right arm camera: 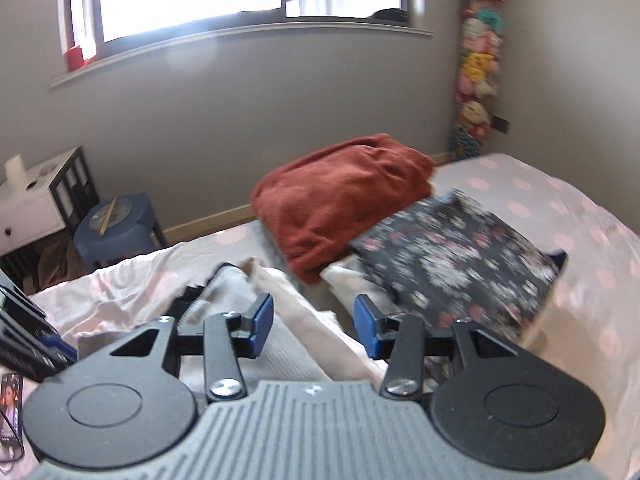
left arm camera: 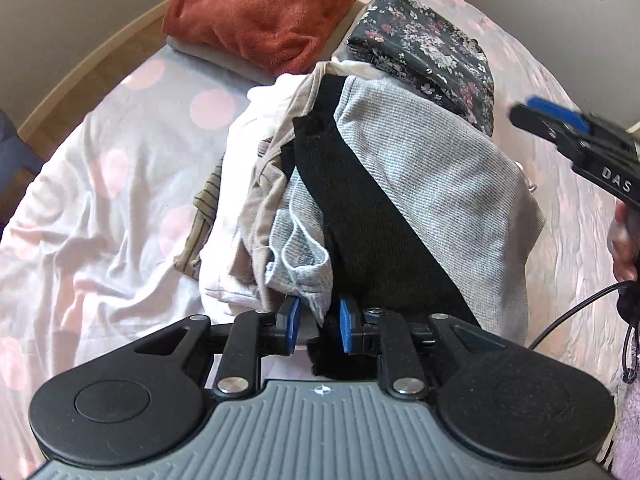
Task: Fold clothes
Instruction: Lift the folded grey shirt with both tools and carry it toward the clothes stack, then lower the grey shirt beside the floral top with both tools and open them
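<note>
Your left claw point(left arm camera: 319, 325) sits at the near edge of the clothes heap on the bed point(left arm camera: 100, 208), its blue pads partly apart with a fold of the grey ribbed garment point(left arm camera: 432, 184) and black garment point(left arm camera: 360, 216) between them; you cannot tell if they grip. Your right claw point(right arm camera: 314, 328) hovers spread wide, holding nothing, above the heap. Beyond lie the folded rust towel point(right arm camera: 340, 196) and floral garment point(right arm camera: 452, 256).
</note>
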`<action>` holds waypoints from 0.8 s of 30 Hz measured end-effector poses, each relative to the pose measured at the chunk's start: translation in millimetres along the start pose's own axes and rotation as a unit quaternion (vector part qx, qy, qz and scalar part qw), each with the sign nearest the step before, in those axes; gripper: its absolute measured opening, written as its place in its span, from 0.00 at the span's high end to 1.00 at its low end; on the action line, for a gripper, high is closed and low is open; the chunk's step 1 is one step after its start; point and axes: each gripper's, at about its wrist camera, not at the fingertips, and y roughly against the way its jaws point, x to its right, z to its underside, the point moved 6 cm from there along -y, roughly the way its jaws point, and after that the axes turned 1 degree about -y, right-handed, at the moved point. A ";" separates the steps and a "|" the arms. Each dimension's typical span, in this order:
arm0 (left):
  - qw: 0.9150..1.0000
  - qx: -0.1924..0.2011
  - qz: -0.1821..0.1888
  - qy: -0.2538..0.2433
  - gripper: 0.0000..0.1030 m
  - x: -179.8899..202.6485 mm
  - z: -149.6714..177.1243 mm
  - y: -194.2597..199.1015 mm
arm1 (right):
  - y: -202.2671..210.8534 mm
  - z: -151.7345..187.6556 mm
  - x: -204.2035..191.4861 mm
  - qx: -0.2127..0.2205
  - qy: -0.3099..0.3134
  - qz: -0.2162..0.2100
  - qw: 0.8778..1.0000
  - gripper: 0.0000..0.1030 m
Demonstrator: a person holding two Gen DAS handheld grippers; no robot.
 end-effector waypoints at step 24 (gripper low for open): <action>0.857 0.110 -0.019 -0.503 0.39 70.4 -103.9 -45.4 | 19.6 92.7 64.5 -0.046 -0.088 -0.009 0.995 0.42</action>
